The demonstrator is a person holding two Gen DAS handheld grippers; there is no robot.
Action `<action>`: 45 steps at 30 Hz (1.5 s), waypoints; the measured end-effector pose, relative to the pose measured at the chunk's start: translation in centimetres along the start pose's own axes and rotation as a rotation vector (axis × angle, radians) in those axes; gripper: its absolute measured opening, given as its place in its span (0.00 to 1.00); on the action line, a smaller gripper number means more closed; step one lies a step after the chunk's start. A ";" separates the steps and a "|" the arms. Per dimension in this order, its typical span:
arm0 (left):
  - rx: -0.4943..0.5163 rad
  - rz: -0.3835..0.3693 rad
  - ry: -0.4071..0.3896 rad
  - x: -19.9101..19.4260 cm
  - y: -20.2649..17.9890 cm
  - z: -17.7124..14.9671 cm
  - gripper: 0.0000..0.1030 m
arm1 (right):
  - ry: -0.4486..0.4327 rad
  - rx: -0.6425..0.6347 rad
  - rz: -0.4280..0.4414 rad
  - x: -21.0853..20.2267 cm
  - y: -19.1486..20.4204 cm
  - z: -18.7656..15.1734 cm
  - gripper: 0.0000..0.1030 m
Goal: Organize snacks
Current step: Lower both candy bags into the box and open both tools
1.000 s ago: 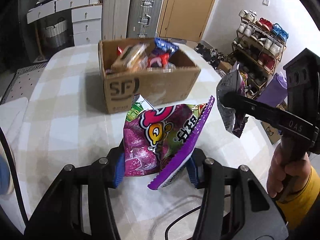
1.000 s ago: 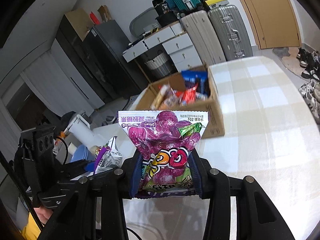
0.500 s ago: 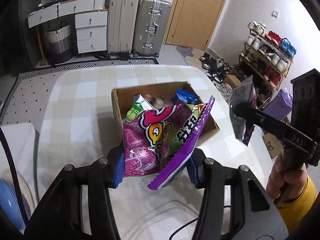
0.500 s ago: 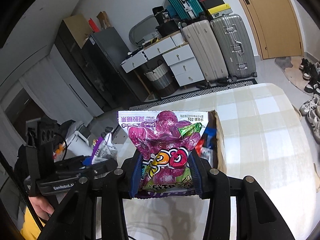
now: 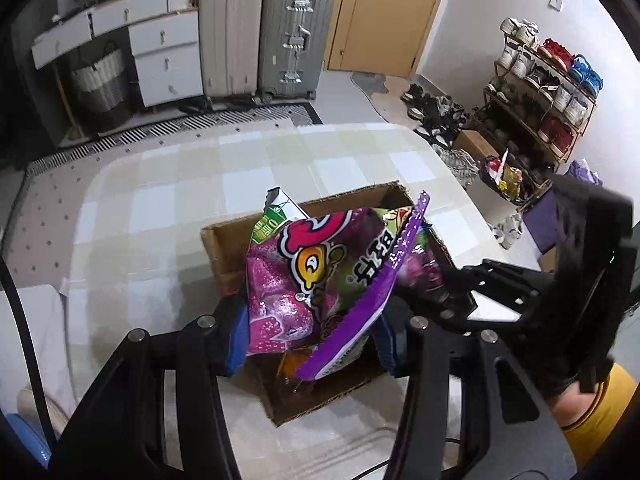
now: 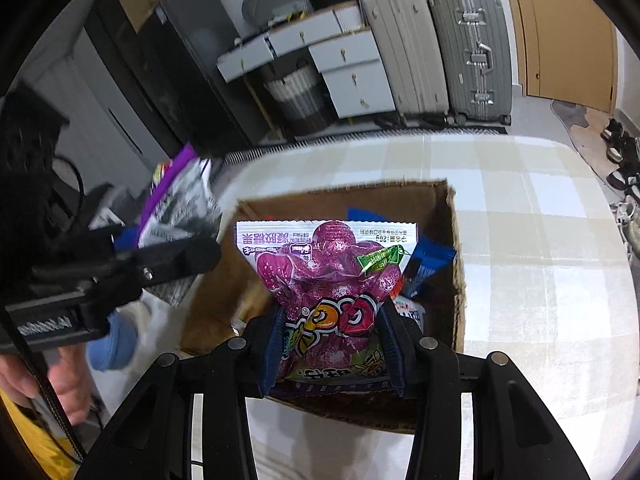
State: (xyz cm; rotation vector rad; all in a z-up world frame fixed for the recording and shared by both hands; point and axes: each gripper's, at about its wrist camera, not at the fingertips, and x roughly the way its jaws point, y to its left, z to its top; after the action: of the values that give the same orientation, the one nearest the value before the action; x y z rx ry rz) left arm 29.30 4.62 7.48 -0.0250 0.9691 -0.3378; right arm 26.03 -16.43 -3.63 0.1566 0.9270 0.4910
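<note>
On my left side, the left gripper (image 5: 312, 332) had its jaws pinching a purple candy bag (image 5: 320, 280), tilted with its serrated edge running up toward the right, and it hung right over the open cardboard box (image 5: 218, 248) that sat toward the near edge of the checked table (image 5: 160, 184). From the right wrist camera I could see that same gripper off at the left side of the box, its bag showing only as a blurred purple-and-white shape. In the middle, the box already held other snacks: a blue wrapper (image 6: 430, 258) against its right wall and something red-and-white low down beside it, though most of the contents were hidden behind the bags I was carrying. Further right, the right gripper (image 6: 332, 344) had its jaws pressed tight on a second purple candy bag (image 6: 328, 276), gripped by its lower end so it stood upright with the printed seal on top, and it too sat above the box opening, near the box's front wall. I judged the step in hand to be the drop-off: both bags were over the box, neither yet let go. The next move, as I read it, called for lowering each bag a little inside the walls and spreading the jaws, 1 hand at a time, since 2 grippers crowding 1 opening could knock together or leave a bag propped on the rim.
</note>
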 end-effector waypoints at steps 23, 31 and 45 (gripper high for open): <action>-0.005 0.003 0.060 5.7 1.0 -1.0 0.47 | -0.039 -0.044 -0.106 0.6 0.2 -0.4 0.55; 0.012 0.002 0.079 6.5 0.7 -0.3 0.50 | -0.128 -0.083 -0.129 -1.3 0.9 -0.5 0.70; 0.016 0.017 0.089 5.6 0.9 0.3 0.70 | -0.147 -0.051 -0.117 -2.0 0.5 -0.4 0.74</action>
State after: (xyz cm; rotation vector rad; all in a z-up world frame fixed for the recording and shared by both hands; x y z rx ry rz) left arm 32.68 3.84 2.99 0.0132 1.0541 -0.3337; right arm 24.57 -16.95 -2.24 0.0909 0.7742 0.3893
